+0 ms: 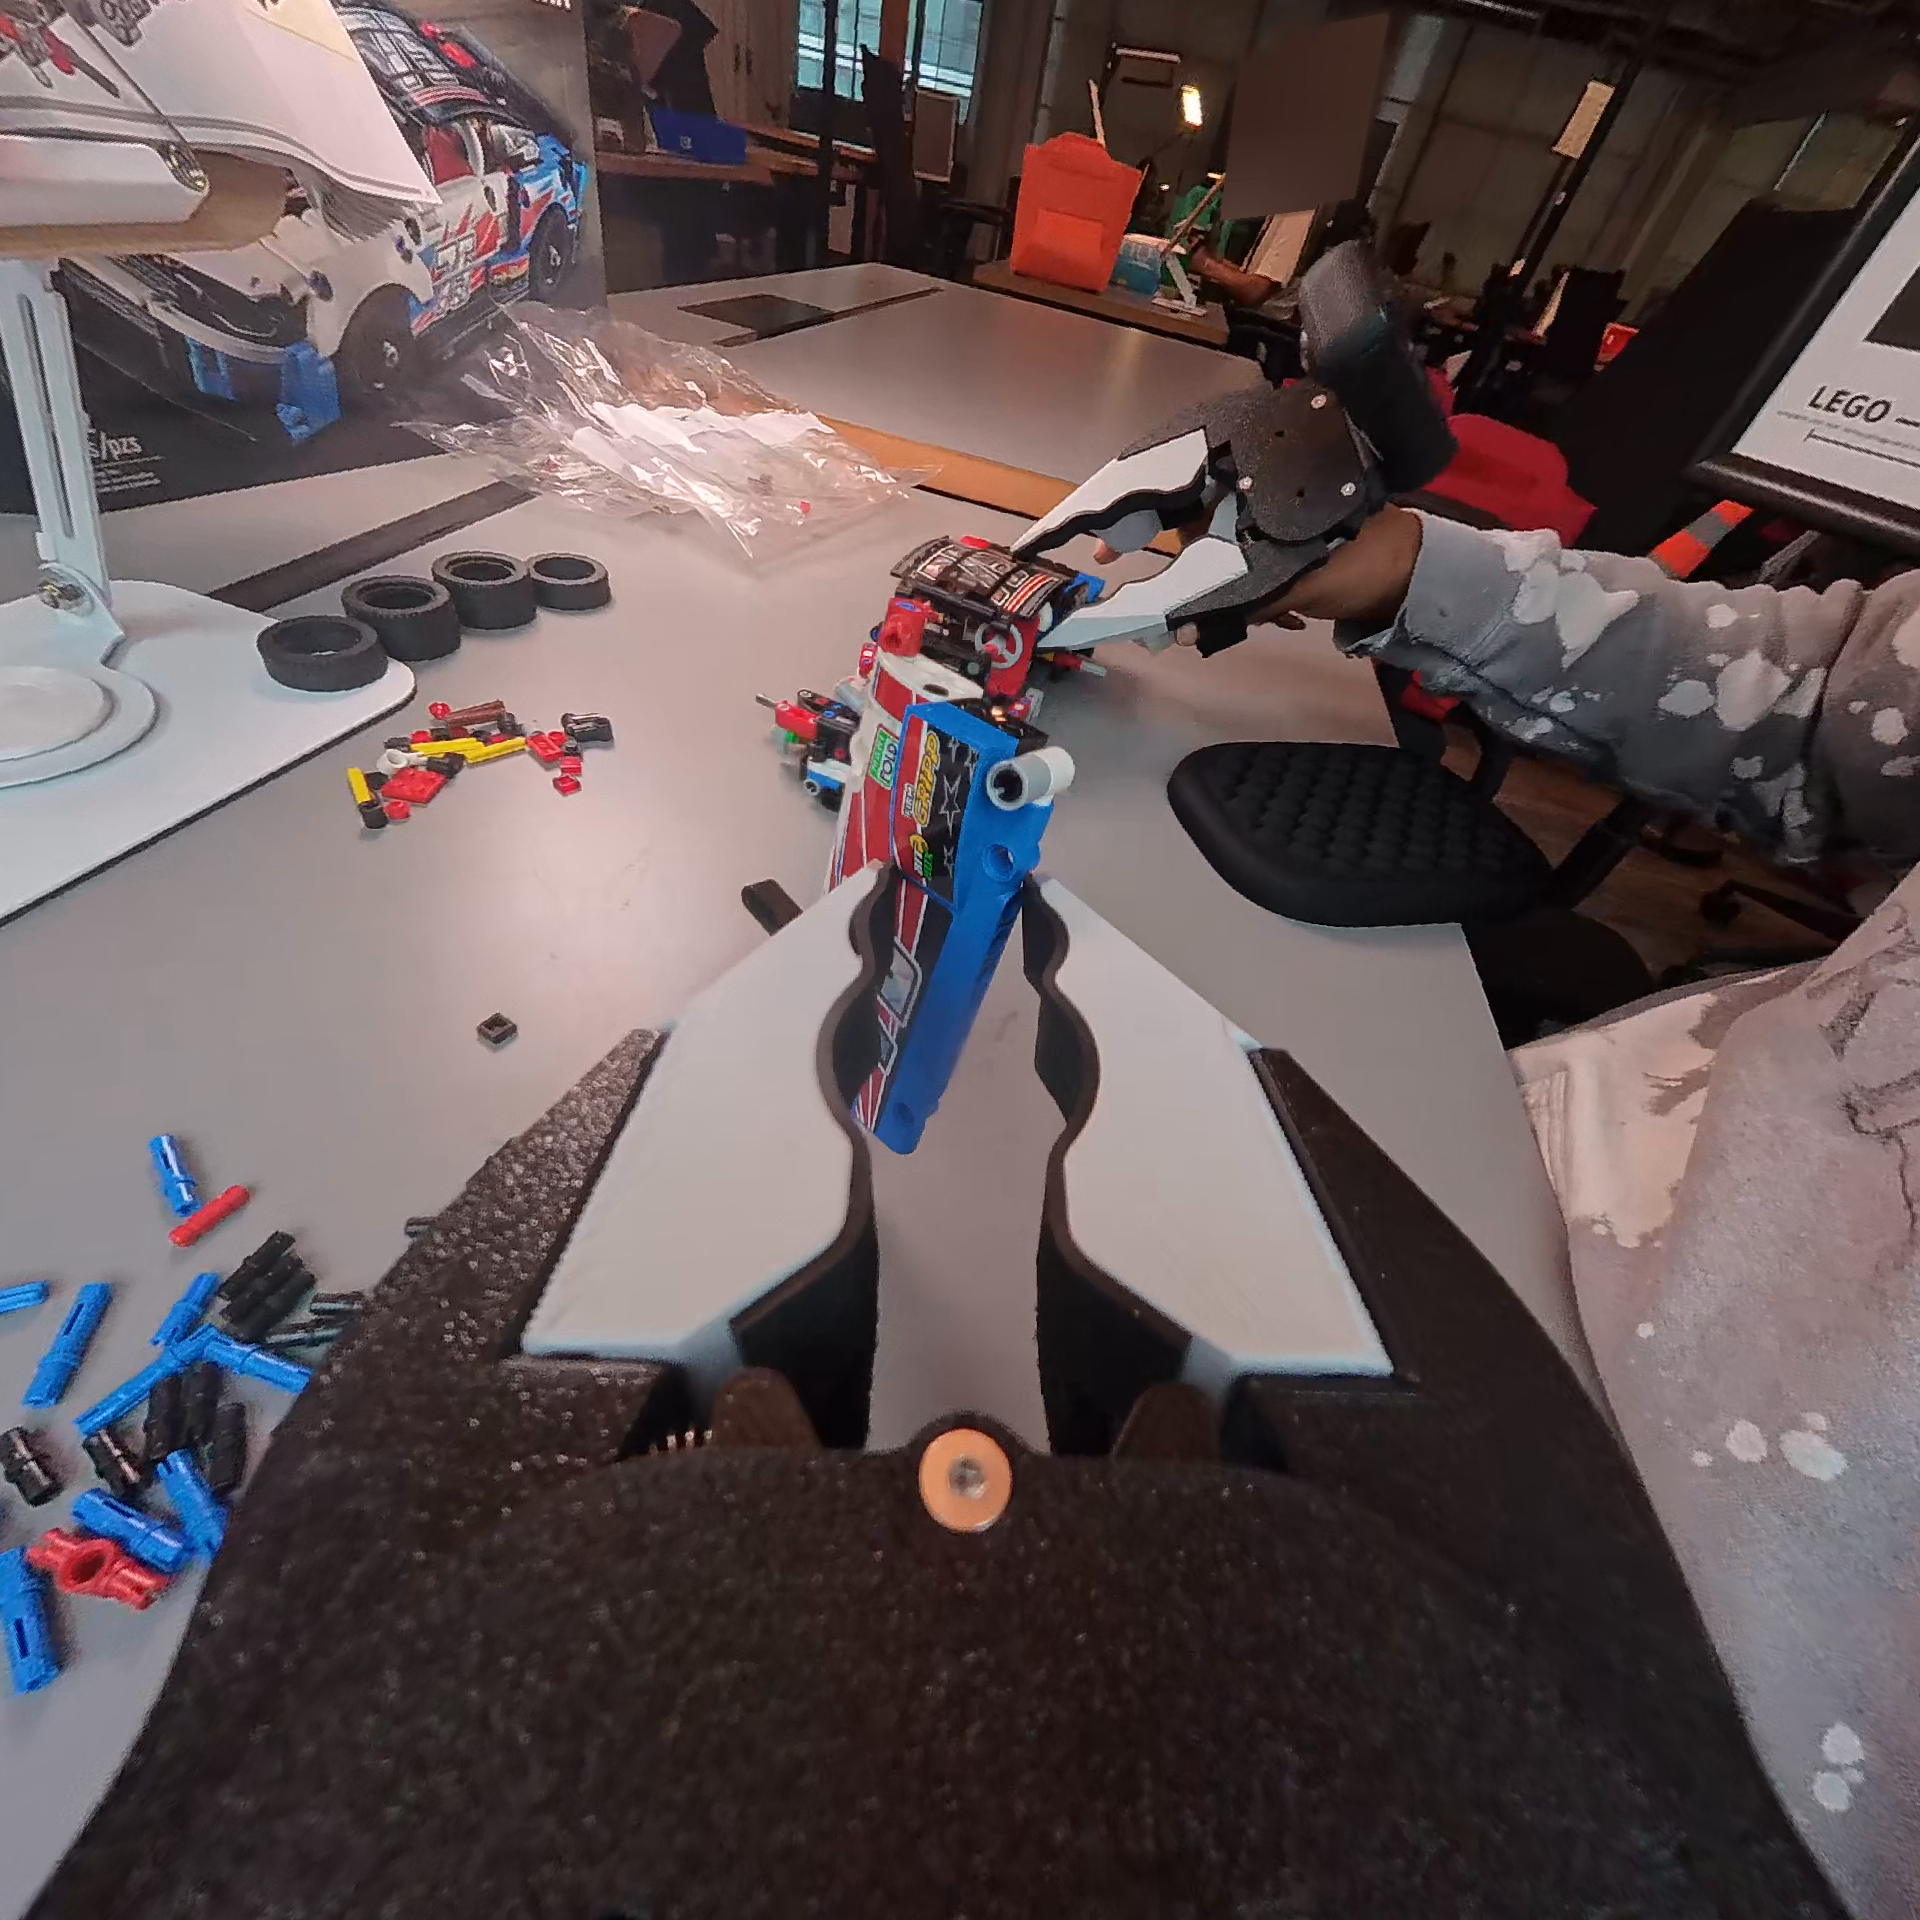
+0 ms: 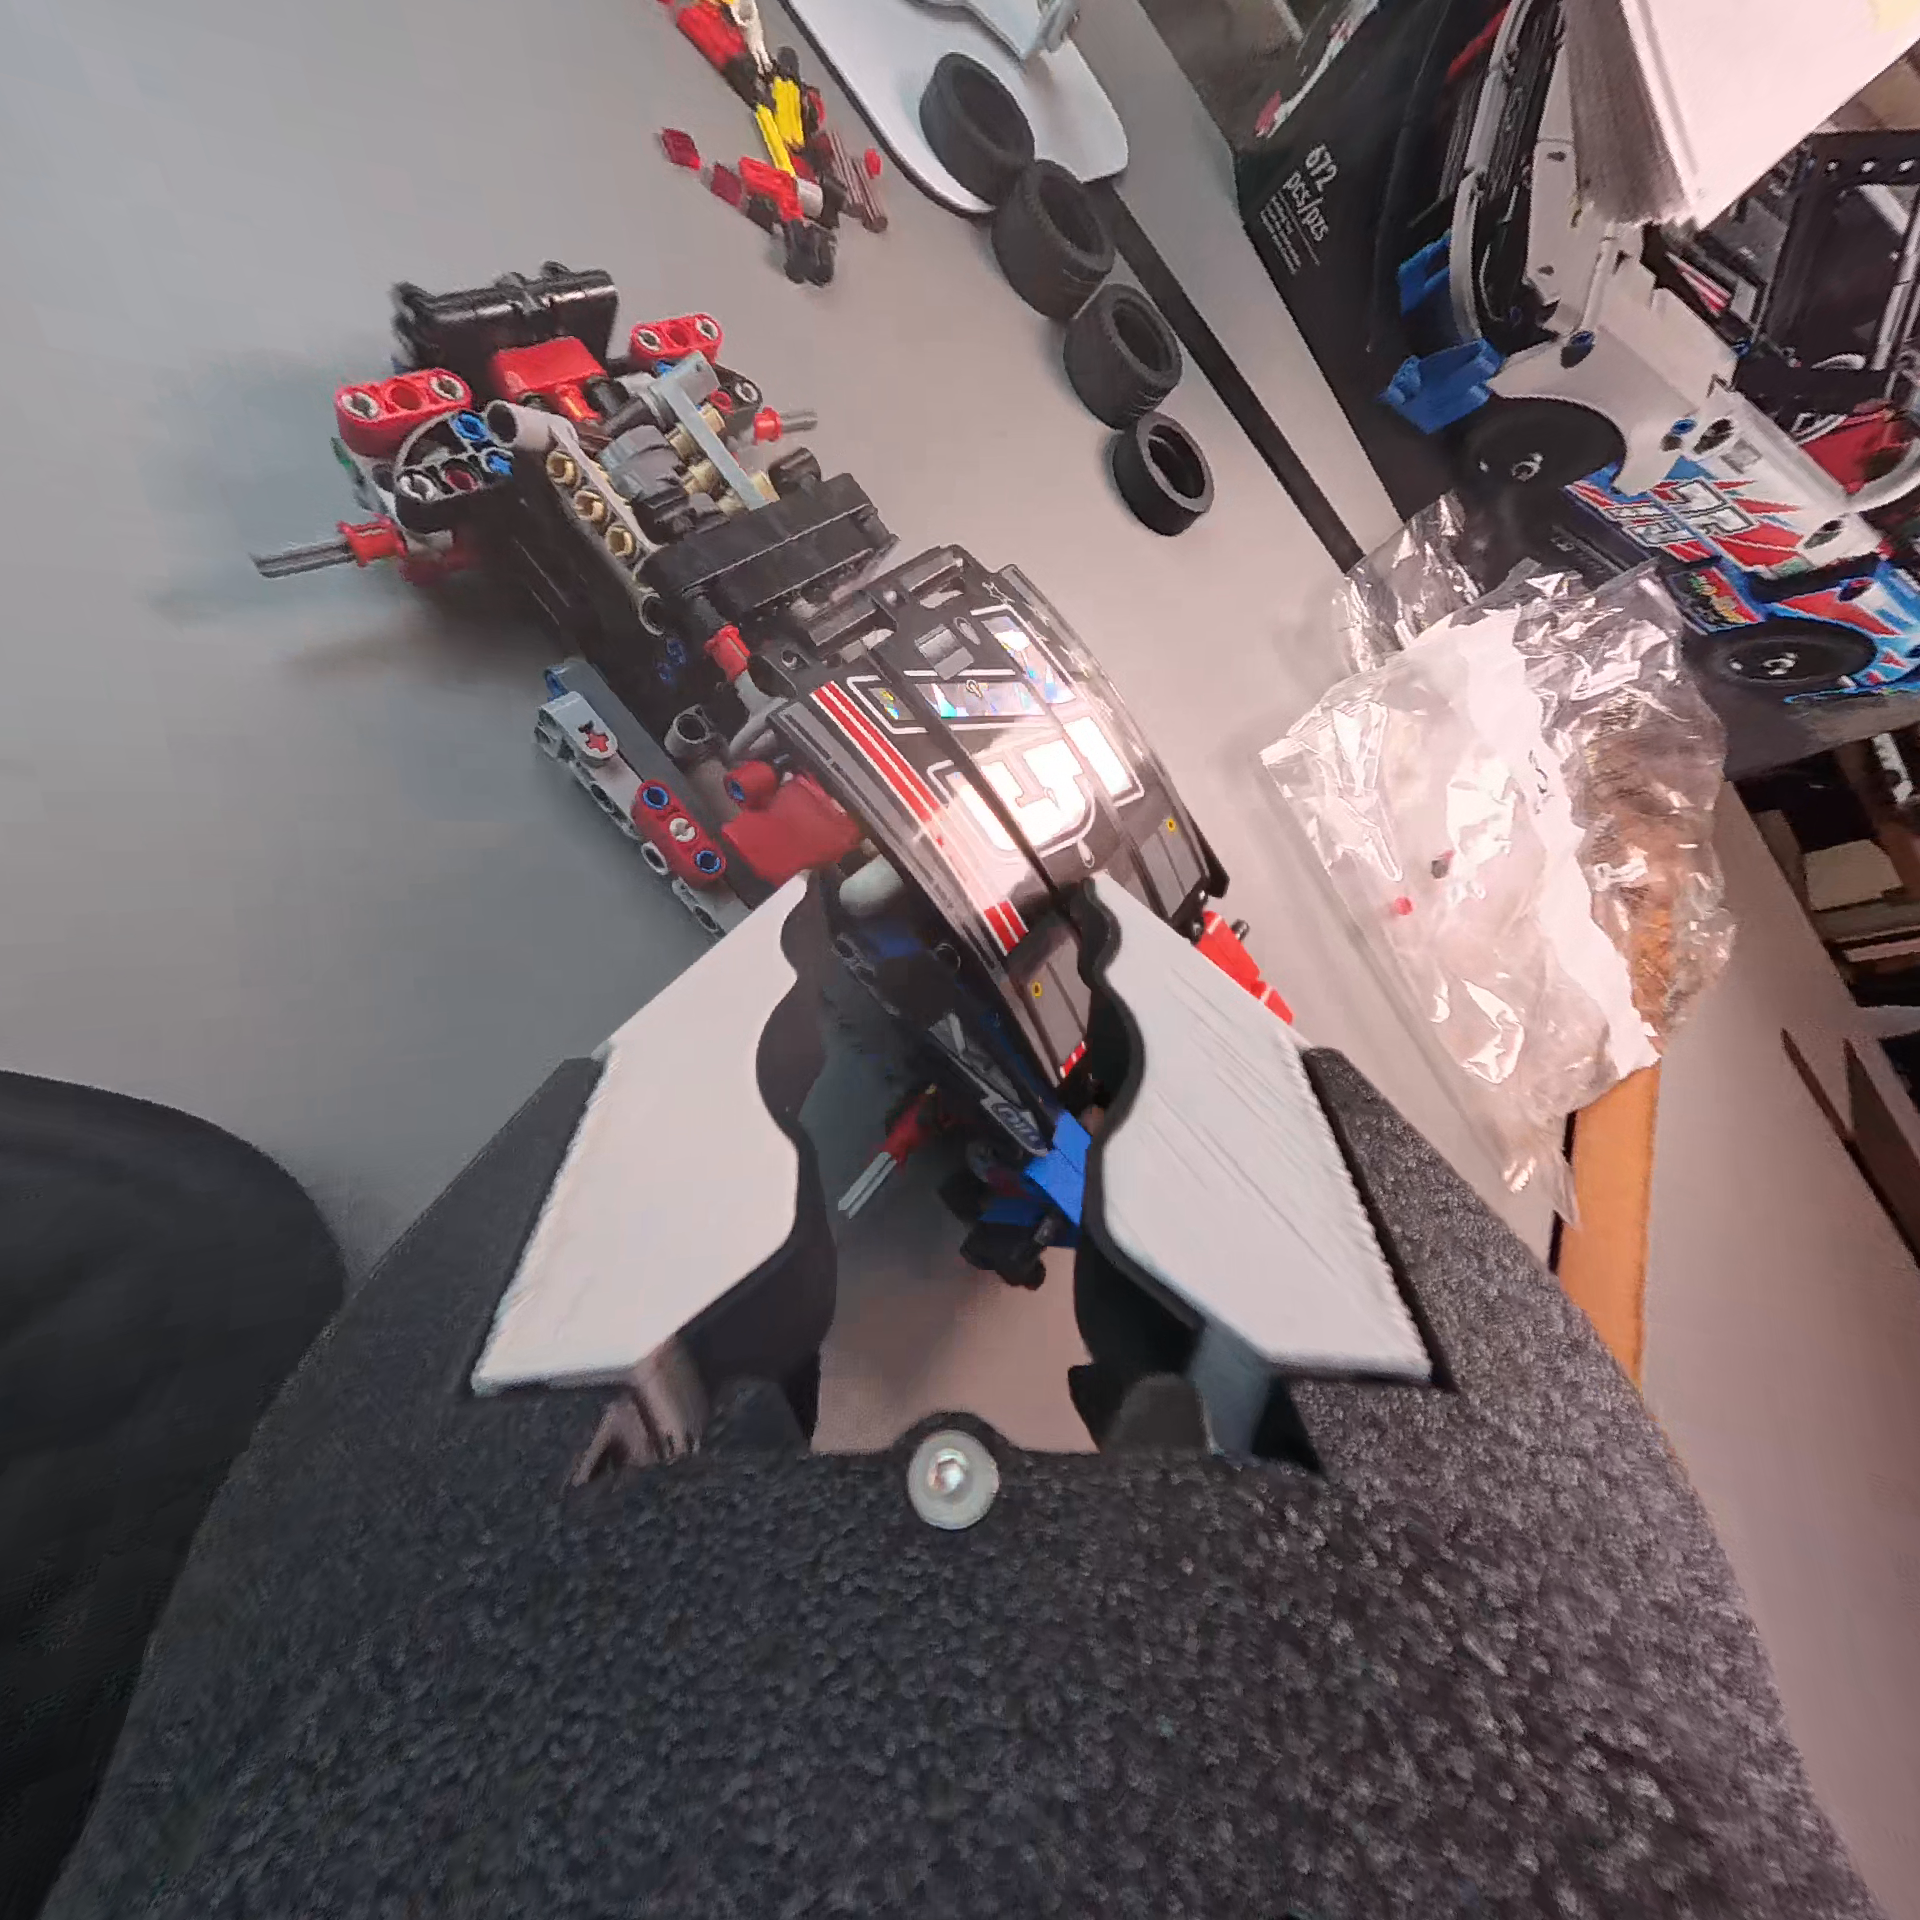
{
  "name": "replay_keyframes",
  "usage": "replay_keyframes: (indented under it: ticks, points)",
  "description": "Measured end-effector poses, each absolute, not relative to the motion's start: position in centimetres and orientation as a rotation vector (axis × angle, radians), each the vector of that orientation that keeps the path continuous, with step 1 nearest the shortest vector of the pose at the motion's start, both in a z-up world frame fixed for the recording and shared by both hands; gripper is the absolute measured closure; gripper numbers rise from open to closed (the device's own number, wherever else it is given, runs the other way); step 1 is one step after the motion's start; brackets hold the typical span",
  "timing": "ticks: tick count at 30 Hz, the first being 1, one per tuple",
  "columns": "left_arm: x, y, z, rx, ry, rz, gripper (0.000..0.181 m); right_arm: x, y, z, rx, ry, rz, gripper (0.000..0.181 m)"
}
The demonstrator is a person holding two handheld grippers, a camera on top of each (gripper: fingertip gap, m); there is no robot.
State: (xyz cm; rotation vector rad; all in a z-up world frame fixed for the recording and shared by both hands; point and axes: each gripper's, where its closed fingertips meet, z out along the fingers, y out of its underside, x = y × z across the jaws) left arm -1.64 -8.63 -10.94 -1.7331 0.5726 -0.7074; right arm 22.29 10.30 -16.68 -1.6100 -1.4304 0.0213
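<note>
My left tongs (image 1: pixel 951 894) grip a blue stickered side panel (image 1: pixel 961 914), raised off the grey counter (image 1: pixel 582 914) beside the half-built brick car (image 2: pixel 727 644). My right tongs (image 2: pixel 945 914) clamp the car's black curved roof (image 2: pixel 997 769), the car lying on the counter with four loose tyres (image 1: pixel 436 613) and scattered pins (image 1: pixel 125 1392) farther left.

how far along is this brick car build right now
Done: a long chassis with its engine section and a curved black roof panel is assembled on the grey table.
In hand: the left hand-held gripper holds a blue side panel by the car; the right hand-held gripper grips the roof end.
Left: four black tyres sit unmounted, and loose pins and small bricks lie unused.
</note>
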Motion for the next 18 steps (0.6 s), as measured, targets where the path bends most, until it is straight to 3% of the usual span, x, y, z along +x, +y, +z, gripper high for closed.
replay_keyframes:
  ticks: [12,18]
  points:
    - [-1.3,-7.5,-12.8,-1.826,0.662,-0.310,0.160,25.5,14.4,-14.4,-1.778,-1.141,-0.019,0.135]
    - [-1.0,-5.7,-13.1,-1.861,0.681,-0.091,0.160,12.4,4.5,-7.9,-1.627,-1.080,0.956,0.130]
